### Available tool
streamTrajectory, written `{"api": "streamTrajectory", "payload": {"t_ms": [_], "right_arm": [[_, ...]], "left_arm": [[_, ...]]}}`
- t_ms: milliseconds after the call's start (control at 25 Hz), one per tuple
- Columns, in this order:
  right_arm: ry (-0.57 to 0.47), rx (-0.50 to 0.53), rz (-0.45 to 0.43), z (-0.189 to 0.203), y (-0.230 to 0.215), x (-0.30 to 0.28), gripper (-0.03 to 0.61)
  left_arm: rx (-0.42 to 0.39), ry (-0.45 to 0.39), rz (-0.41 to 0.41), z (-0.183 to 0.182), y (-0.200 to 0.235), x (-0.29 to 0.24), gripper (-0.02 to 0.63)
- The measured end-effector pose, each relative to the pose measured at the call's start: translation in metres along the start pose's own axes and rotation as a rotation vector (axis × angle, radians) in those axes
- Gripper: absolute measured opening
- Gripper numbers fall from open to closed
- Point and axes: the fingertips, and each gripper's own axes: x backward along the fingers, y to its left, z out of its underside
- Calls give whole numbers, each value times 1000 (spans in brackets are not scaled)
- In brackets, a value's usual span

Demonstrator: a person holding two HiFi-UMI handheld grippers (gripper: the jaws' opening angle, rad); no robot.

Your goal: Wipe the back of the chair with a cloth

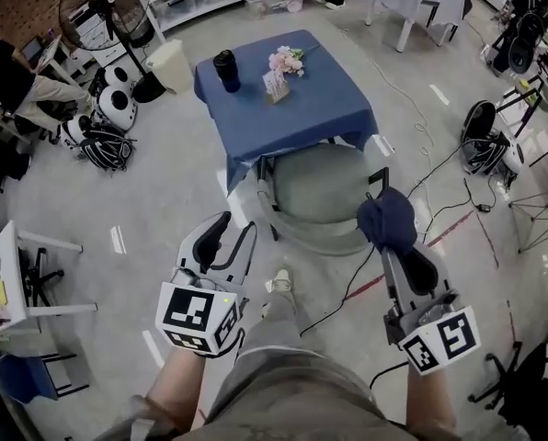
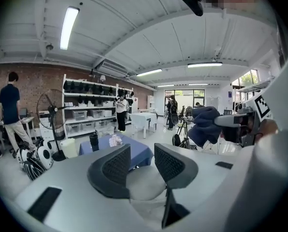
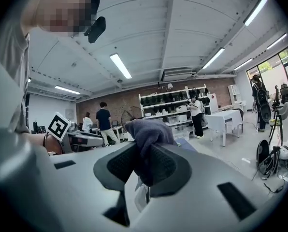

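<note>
Cloth (image 1: 387, 217) sits clamped in my right tongs (image 3: 144, 154), bunched above the jaws. My left tongs (image 2: 141, 154) stand parted with nothing between them. Both hang near the chair (image 1: 315, 189), which is tucked under the table (image 1: 292, 108).

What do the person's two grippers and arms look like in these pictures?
The left gripper and the right gripper are light grey plastic shells with rounded forms. Each has two dark pads with a fine grid texture, and a white cube with black square markers at its rear. The forearms are without sleeves. The person wears greyish-brown trousers.
</note>
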Motion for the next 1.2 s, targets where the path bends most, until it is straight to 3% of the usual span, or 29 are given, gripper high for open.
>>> {"api": "streamTrajectory", "payload": {"t_ms": [320, 640, 920, 1200], "right_arm": [[142, -11, 33, 37, -18, -114, 81], [291, -26, 49, 91, -45, -180, 81], [425, -60, 11, 137, -63, -207, 81], [514, -83, -98, 181, -72, -239, 81]], "left_arm": [[76, 197, 69, 59, 71, -84, 187], [189, 369, 135, 128, 91, -141, 202], [314, 487, 126, 180, 96, -166, 202], [435, 573, 71, 219, 93, -187, 202]]}}
